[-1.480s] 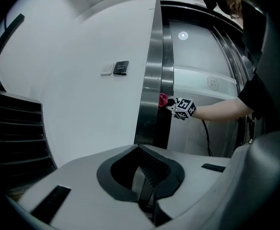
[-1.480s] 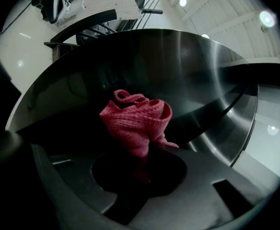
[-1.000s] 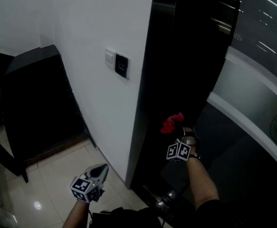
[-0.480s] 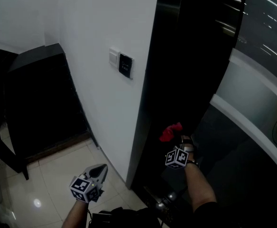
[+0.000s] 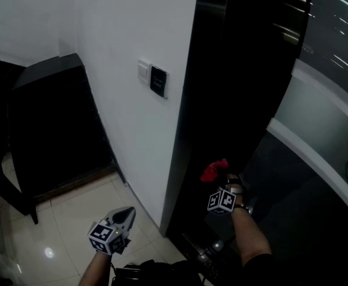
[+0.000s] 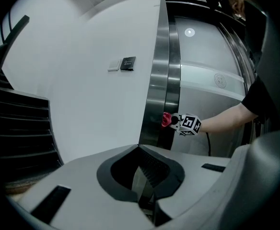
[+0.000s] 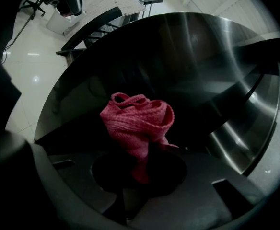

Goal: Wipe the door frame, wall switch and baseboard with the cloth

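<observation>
Head view, two hand-held grippers (image 5: 128,212) (image 5: 229,182), one red cloth (image 5: 214,170)

Office-like entrance: steel door frame (image 6: 161,80), wall switch (image 5: 158,81), tiled floor (image 5: 72,219).

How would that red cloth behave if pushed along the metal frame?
Probably floppy: the red cloth bunches in loose folds above the right gripper, whose jaws pinch its lower end. Likely light, since that one pinch holds it up. Its knitted weave should drag, not slide, on the shiny door frame.
</observation>
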Demonstrator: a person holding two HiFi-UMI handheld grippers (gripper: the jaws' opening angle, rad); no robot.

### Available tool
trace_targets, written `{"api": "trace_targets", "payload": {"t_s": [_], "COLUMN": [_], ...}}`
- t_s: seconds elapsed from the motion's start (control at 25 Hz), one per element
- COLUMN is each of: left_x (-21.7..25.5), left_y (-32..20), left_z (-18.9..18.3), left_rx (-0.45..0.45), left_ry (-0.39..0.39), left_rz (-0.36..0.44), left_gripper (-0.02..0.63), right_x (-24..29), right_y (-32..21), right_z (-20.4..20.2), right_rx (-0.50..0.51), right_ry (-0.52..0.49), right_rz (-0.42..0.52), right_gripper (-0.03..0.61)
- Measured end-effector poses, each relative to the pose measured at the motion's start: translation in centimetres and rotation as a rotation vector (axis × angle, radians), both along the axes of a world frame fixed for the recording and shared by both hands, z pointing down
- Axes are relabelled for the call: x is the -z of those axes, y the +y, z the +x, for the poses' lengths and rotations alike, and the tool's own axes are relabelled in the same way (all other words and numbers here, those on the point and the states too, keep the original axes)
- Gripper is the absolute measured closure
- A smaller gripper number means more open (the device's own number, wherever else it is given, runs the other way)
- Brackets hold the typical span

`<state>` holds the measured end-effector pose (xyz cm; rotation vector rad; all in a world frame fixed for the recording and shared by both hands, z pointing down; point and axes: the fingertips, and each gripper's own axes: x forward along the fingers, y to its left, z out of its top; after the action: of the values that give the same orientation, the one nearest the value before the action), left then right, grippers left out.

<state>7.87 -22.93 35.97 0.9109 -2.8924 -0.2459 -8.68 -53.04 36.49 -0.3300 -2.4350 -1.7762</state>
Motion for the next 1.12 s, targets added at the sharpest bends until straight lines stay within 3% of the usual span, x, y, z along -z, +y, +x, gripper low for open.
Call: {"api": "trace_targets", "payload": {"t_s": [0.36,0.56,0.72,0.88,0.96,1.12], "left_x": [-0.5,-0.5,-0.3,0.0,0.3,0.8], "left_y": [-0.3,-0.5,-0.7,-1.0,-1.4,-2.2], "left_z": [0.0,0.1,0.2,0.2,0.2,0.6], "left_rx": [0.003,-0.001,-0.019,-0.046,-0.066,-0.105], "left_ry": [0.014,0.013,0.01,0.003,-0.005,-0.018], "left_rz": [0.005,0.012,0.011,0.008,0.004,-0.006], "left_gripper": [0.621,0.621,0.621,0.621,0.621,0.621], "right_x": [-2.9,-4.3,-5.0,-0.8,3.7,15.5], "right_y": [-0.1,0.1,0.1,-0.1,-0.2,-0.9], "right_z": [0.0,0.4,1.5,2.5,3.1,3.9], "right_rx": [-0.021,-0.017,-0.025,-0.019,-0.004,0.025], "right_ry": [0.052,0.114,0.137,0.049,-0.036,-0.249], "right_rz": [-0.051,0.05,0.066,-0.049,-0.095,-0.086], "right_gripper": [0.518,0.518,0.518,0.518,0.518,0.518]}}
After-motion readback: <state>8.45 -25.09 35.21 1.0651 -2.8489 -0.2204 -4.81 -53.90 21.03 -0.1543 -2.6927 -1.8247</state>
